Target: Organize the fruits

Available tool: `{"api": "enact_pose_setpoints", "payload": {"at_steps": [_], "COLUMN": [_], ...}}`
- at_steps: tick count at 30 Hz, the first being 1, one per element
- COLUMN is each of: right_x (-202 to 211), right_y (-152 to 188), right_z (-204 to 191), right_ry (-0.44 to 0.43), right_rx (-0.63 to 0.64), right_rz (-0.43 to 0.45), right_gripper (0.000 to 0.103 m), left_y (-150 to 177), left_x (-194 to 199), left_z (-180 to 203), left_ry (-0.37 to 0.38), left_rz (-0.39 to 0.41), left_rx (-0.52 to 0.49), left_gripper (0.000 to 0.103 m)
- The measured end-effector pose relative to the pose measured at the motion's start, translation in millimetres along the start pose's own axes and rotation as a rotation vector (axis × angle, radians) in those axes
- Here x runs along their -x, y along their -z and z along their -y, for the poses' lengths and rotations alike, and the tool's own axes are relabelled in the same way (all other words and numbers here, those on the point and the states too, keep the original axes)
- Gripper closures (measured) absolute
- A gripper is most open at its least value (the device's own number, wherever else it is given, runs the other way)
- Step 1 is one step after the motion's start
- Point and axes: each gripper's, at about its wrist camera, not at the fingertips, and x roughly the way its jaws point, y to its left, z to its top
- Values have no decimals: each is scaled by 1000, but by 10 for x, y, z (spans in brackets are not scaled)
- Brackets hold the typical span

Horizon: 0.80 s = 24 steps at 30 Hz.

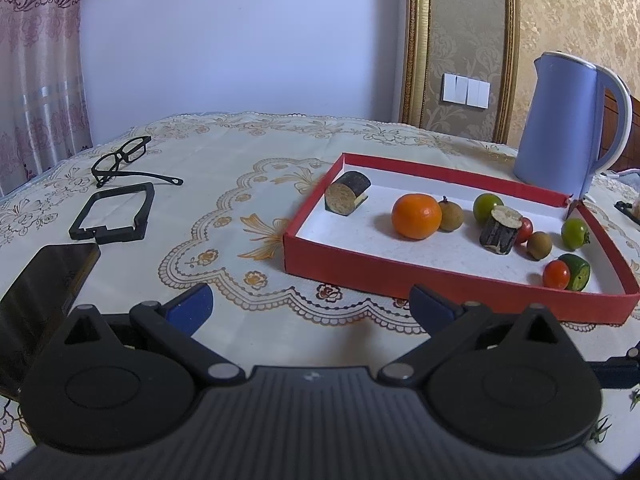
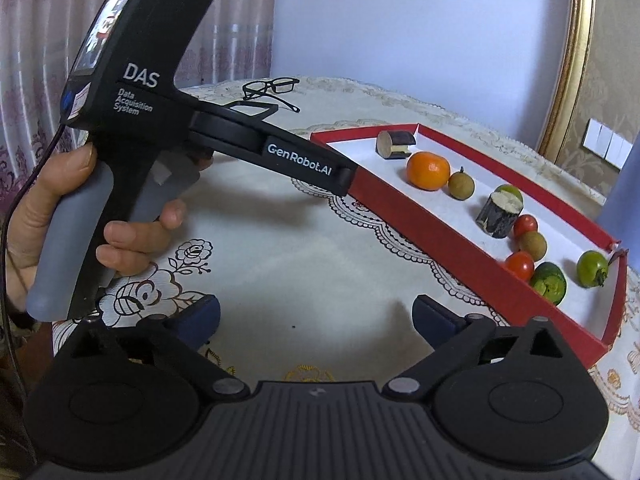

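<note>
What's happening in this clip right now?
A person holds a tool in each hand above the table. Both the left tool and the right tool are open and empty. The orange, tomatoes and other fruits sit in the red tray; nothing is being gripped.

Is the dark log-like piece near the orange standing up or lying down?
Lying on its side: the dark cut piece shows its round pale end sideways, beside the orange in the red box.

tray [image 1: 400, 276] right on table [image 1: 240, 208] | fruits inside (orange [image 1: 416, 216] leftmost) | kettle [image 1: 568, 120] behind | glasses [image 1: 124, 156] far left
</note>
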Motion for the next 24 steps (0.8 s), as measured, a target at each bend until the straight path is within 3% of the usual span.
{"api": "enact_pose_setpoints", "payload": {"at_steps": [6, 10, 24], "right_x": [-1, -48, -58], "right_y": [0, -4, -5], "right_z": [17, 150, 147], "right_ry": [-10, -66, -60], "right_rx": [-12, -83, -74], "right_rz": [-5, -28, -30], "right_gripper": [0, 0, 0], "left_y": [2, 4, 22], "left_x": [-1, -5, 41], "left_z": [-9, -6, 17], "left_ry": [1, 4, -14], "left_rz": [-1, -3, 25], "left_rx": [2, 0, -11], "left_gripper": [0, 0, 0]}}
